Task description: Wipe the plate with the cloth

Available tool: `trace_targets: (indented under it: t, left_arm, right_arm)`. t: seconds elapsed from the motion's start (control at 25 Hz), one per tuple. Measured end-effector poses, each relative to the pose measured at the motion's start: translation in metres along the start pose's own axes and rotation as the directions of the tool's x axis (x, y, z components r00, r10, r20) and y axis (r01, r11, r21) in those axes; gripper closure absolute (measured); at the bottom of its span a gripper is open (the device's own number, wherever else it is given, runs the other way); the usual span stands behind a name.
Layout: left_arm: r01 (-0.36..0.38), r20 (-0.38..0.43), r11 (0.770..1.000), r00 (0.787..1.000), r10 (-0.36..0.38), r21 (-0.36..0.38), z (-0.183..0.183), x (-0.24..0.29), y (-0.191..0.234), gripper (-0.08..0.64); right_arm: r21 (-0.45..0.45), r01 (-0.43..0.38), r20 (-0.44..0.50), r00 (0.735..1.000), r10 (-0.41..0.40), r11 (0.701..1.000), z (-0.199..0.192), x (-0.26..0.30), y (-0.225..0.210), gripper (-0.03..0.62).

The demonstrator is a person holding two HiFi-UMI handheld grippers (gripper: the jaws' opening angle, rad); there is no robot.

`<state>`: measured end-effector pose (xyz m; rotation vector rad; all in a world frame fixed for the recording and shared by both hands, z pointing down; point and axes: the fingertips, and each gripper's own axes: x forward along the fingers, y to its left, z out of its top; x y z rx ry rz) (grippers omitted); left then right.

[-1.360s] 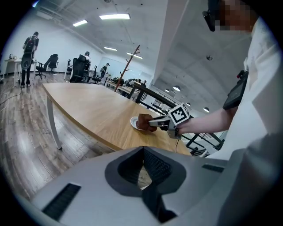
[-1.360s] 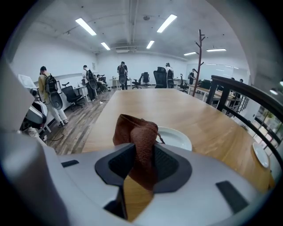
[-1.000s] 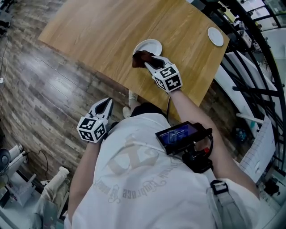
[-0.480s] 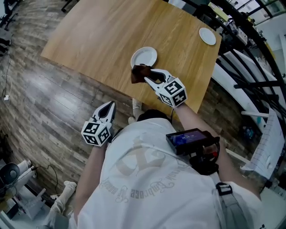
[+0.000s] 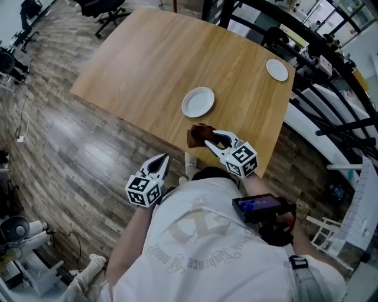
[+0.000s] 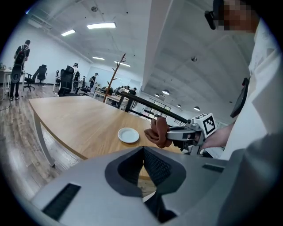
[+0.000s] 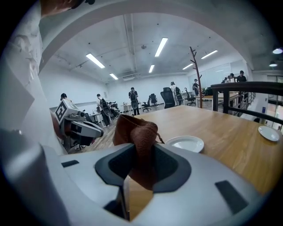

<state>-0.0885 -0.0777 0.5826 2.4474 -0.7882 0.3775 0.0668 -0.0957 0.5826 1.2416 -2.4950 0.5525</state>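
Note:
A white plate (image 5: 198,102) lies on the wooden table (image 5: 147,65), near its front edge. My right gripper (image 5: 205,139) is shut on a crumpled brown cloth (image 5: 195,137) and hangs over the table's near edge, short of the plate and apart from it. In the right gripper view the cloth (image 7: 136,131) bulges up between the jaws, with the plate (image 7: 186,143) beyond it. My left gripper (image 5: 162,160) is shut with nothing in it, held off the table over the floor. From the left gripper view the plate (image 6: 128,135) and the cloth (image 6: 158,132) show ahead.
A second, smaller white plate (image 5: 276,69) sits at the table's far right corner. Black railings (image 5: 331,88) run along the right side. Office chairs (image 5: 100,9) stand beyond the far end, and several people stand in the distance. Wood floor (image 5: 71,141) lies on the left.
The right gripper has pulled the cloth back off the plate toward the table's near edge. The person has stepped back and more of the table shows. The left gripper stays shut and low.

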Motion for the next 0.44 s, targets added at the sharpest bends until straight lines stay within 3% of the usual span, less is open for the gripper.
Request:
trace_targets:
  t: [0.44]
  left_arm:
    - [0.038,-0.023,0.999,0.999,-0.038,0.023,-0.008,0.015,-0.031,0.548]
  right_arm:
    - [0.015,0.015,0.012,1.0,-0.015,1.0,-0.011,-0.027,-0.002,0.469]
